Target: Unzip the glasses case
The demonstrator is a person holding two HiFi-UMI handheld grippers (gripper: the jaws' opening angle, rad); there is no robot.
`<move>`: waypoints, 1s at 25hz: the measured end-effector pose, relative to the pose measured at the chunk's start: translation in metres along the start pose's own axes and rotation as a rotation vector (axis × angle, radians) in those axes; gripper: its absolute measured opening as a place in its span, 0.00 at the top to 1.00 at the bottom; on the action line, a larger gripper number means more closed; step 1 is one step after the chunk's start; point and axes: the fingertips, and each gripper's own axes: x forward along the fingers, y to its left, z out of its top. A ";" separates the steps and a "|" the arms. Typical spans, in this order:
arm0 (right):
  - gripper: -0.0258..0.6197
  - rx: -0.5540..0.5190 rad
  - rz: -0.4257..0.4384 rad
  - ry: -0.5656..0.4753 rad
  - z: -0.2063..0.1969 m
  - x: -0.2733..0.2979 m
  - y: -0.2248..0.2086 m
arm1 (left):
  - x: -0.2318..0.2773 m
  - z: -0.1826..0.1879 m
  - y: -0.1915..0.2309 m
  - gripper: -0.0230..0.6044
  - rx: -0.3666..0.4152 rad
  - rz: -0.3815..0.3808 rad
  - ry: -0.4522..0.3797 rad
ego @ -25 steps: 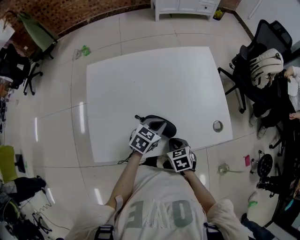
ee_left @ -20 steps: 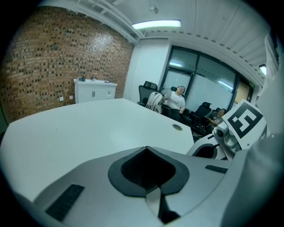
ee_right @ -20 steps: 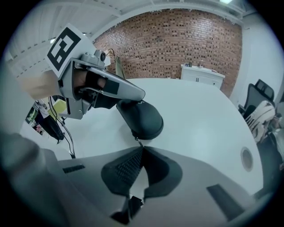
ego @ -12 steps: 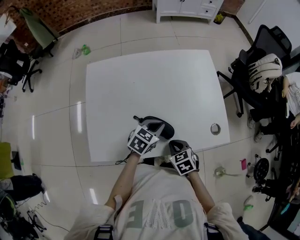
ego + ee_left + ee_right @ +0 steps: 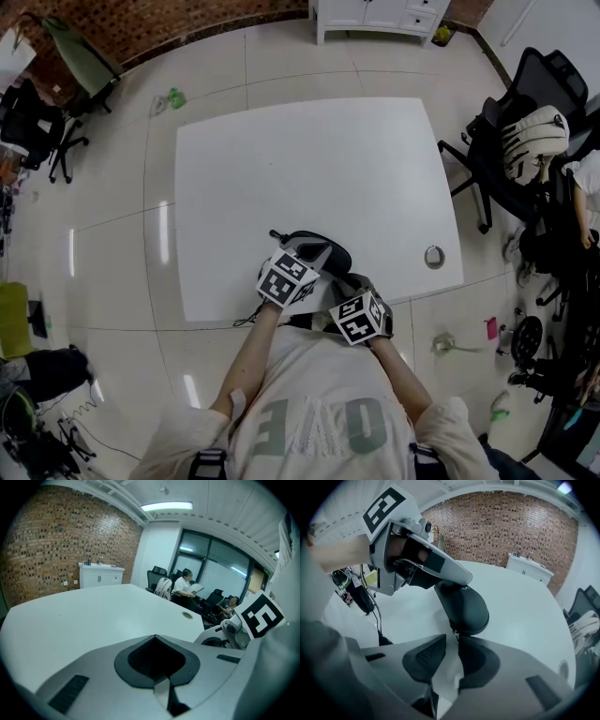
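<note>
The black glasses case [image 5: 323,251] [image 5: 464,604] lies near the front edge of the white table [image 5: 309,159]. My left gripper [image 5: 309,255] reaches over the case's left end, and its jaws stand shut with the black case between the pads [image 5: 157,660]. My right gripper [image 5: 349,283] [image 5: 452,638] points at the case's near end. Its jaws have just been opening and now stand apart. The small zipper pull [image 5: 454,633] hangs at the mouth of the gap, and the pads do not press on it.
A round cable port [image 5: 434,255] sits in the table near its right front corner. Office chairs with a pale backpack [image 5: 532,131] stand to the right, a white cabinet [image 5: 375,14] at the back. People sit beyond the table [image 5: 185,585].
The right gripper's marker cube has rolled and edged slightly toward the left gripper. The left gripper and the case have stayed where they were.
</note>
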 end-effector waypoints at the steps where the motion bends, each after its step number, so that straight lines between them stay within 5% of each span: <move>1: 0.84 0.003 -0.007 0.006 0.000 0.000 0.000 | 0.000 0.000 0.000 0.96 -0.001 0.000 0.000; 4: 0.85 0.077 -0.035 0.016 0.000 0.001 -0.004 | 0.000 0.001 0.000 0.96 -0.005 -0.001 -0.003; 6: 0.96 0.144 -0.052 0.014 0.001 0.003 -0.008 | -0.001 0.000 0.001 0.96 -0.011 0.003 -0.009; 17: 0.96 0.119 -0.103 0.013 -0.008 -0.005 -0.031 | 0.002 -0.002 0.001 0.96 -0.007 0.002 -0.010; 25: 0.96 0.169 -0.016 -0.034 -0.004 -0.006 -0.039 | -0.002 0.000 0.002 0.96 -0.020 0.009 -0.014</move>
